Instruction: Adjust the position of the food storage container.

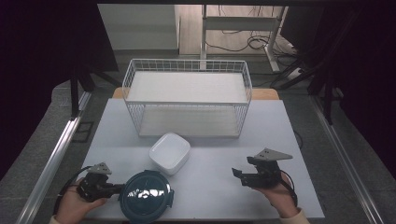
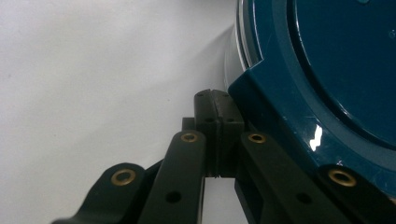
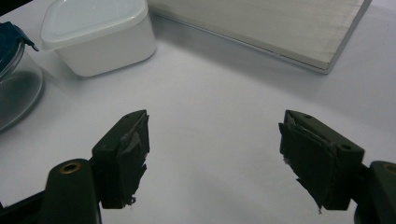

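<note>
Round container (image 2: 327,70) touches left gripper's (image 2: 215,100) closed jaws.

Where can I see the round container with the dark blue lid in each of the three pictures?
High view: round container at bottom centre-left, beside the left gripper.
Left gripper view: its blue lid at upper right, against the shut jaws.
Right gripper view: at the left edge.
Shared landmark: white square box.

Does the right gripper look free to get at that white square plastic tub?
Probably yes: the right gripper stands open, and bare table lies between it and the white square plastic tub, with nothing in the way.
</note>
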